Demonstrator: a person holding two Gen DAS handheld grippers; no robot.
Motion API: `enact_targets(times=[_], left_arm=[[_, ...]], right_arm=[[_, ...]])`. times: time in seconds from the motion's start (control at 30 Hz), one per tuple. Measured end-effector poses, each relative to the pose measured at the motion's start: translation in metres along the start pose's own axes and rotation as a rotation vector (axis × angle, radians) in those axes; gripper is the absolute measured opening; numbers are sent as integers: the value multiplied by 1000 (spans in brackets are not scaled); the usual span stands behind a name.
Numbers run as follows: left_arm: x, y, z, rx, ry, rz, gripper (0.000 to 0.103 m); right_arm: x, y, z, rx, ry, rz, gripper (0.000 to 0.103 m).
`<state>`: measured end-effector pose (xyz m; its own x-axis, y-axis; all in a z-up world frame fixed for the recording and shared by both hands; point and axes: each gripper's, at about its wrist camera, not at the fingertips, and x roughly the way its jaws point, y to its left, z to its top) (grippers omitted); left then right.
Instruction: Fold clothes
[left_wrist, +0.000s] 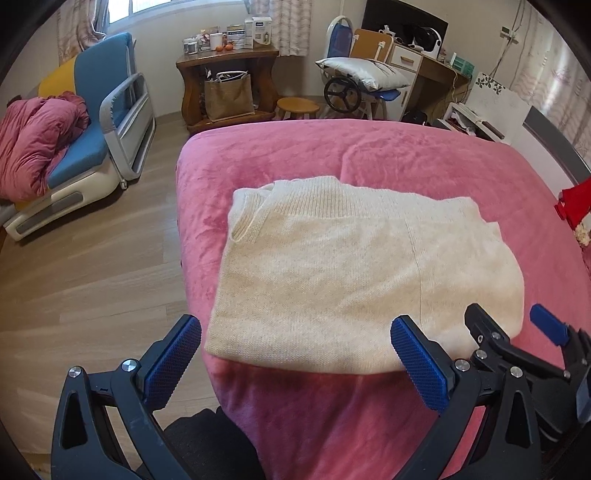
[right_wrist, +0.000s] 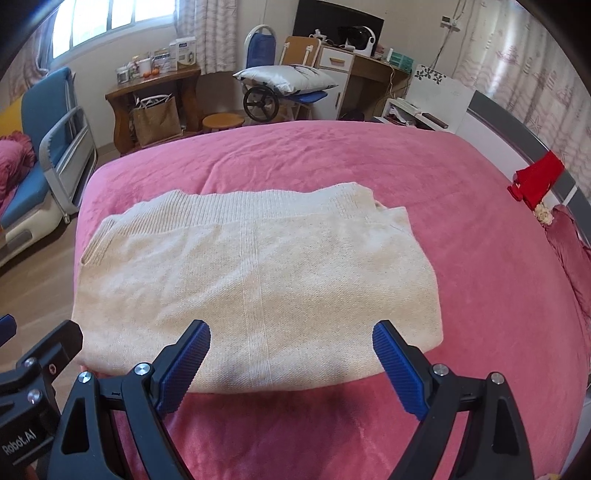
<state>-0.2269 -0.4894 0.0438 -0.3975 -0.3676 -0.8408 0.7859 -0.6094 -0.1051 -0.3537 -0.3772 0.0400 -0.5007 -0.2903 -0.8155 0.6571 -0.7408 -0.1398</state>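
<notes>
Your left gripper (left_wrist: 295, 358) hangs over the near edge of the bed (left_wrist: 406, 162), its blue pads spread wide with nothing between them. One pad sits off the sweater's left corner, the other over its near edge.

The cream sweater (left_wrist: 351, 273) lies on the pink cover as a neat layered rectangle, ribbed band along the far side, a sleeve cuff tucked at the far left corner. It already lies folded; whether another fold is wanted, this scene alone cannot settle.

It looks like a soft, thick knit: light to lift, limp, quick to sag and slide open if pinched by one layer only. If you take hold, I'd grip through all the layers at the two near corners, where the folded edge is thickest, and lift evenly.

Your right gripper (right_wrist: 291, 354) hovers over the sweater's near edge, equally wide apart and holding nothing.
</notes>
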Motion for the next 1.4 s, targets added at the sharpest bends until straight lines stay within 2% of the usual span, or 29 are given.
enact_targets(times=[0.23, 0.33, 0.47, 0.6, 0.77, 1.03, 1.4], left_arm=[[2, -12, -6, 37, 52, -53, 103], [-3, -20, -12, 63, 43, -61, 103], [-13, -25, -16, 117, 11, -27, 103], [-18, -13, -18, 121, -12, -18, 103], [-12, 18, -21, 77, 31, -24, 103], [-14, 53, -24, 80, 32, 2, 103], [-13, 79, -22, 84, 42, -38, 103]], right_arm=[[-6, -10, -5, -7, 7, -40, 91], [-10, -18, -7, 13, 6, -47, 91], [-12, -18, -9, 10, 7, -43, 91], [-14, -6, -9, -9, 6, -35, 91], [-18, 17, -13, -14, 4, -25, 91], [-22, 51, -24, 16, 15, 10, 91], [-26, 80, -21, -7, 17, 8, 91]])
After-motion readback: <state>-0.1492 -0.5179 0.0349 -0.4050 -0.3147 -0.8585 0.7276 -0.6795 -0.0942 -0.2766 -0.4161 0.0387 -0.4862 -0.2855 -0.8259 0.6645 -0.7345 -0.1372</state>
